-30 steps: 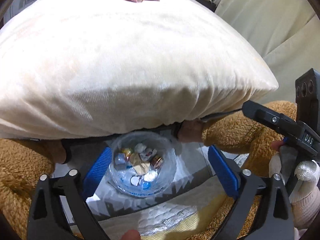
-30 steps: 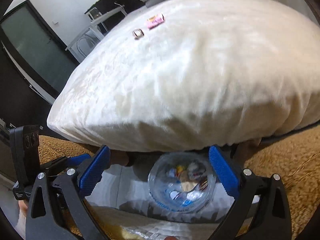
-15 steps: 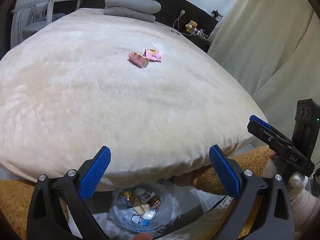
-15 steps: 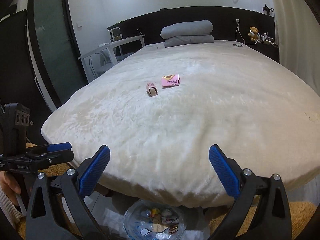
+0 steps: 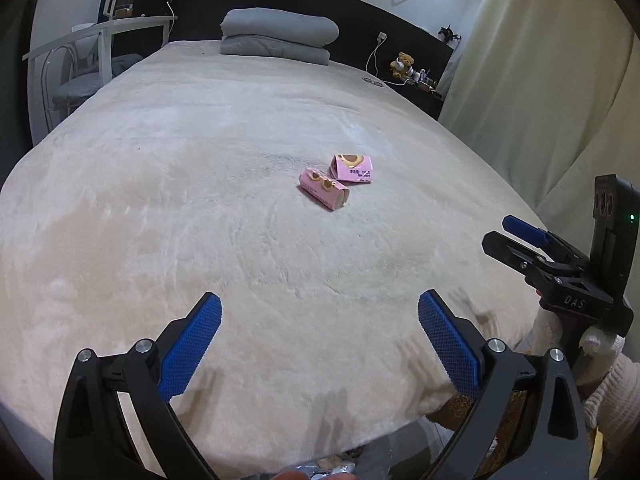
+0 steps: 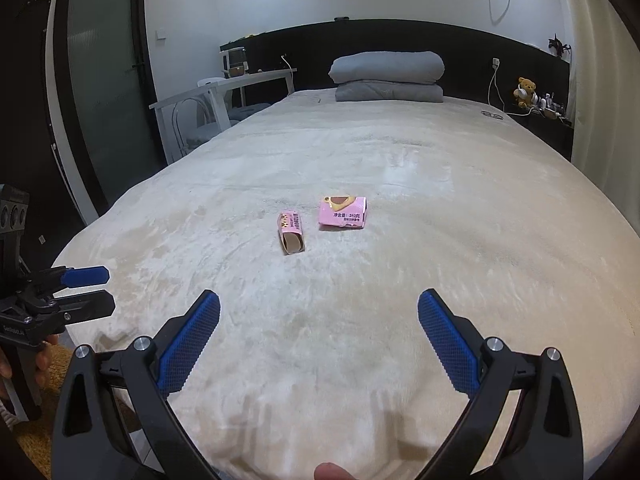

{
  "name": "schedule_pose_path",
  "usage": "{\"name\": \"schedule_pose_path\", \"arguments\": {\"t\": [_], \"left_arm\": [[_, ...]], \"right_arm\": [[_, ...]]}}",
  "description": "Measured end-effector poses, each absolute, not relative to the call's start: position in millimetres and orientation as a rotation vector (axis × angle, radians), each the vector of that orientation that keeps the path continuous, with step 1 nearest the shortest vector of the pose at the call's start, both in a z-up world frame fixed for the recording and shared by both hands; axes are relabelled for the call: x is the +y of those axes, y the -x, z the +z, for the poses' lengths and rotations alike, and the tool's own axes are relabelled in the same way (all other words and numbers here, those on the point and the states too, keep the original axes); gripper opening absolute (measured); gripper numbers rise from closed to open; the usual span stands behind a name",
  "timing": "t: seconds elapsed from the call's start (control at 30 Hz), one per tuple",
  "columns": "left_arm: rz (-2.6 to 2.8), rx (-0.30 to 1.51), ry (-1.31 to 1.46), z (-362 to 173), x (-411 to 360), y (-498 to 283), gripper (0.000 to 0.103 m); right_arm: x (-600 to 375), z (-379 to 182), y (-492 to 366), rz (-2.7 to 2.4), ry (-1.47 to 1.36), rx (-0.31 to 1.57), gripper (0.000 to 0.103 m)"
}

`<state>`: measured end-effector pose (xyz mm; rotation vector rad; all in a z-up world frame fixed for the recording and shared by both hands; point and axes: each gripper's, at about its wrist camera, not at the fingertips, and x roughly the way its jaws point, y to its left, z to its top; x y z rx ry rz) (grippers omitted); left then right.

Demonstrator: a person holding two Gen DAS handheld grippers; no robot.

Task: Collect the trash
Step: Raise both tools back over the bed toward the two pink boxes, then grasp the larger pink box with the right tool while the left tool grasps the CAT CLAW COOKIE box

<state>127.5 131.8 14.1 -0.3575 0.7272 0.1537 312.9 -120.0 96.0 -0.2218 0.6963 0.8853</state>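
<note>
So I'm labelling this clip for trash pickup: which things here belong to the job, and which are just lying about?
Belongs to the job:
- rolled pink wrapper
- flat pink packet
- left gripper, open
- right gripper, open

Just lying about:
- folded grey duvet
- teddy bear
- white desk

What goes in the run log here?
left tongs open | right tongs open | two pink wrappers on bed, untouched

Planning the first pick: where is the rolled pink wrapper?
In both views the rolled pink wrapper lies mid-bed on the cream blanket, just left of the flat pink packet.
</note>
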Motion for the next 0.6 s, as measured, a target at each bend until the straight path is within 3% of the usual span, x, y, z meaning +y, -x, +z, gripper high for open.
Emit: {"name": "schedule_pose_path", "arguments": {"t": [0.6], "left_arm": [[0.2, 0.786, 0.343, 5, 202, -192, 0.096]], "right_arm": [[-4, 42, -439, 0.827, 0.215, 0.856, 0.098]]}}
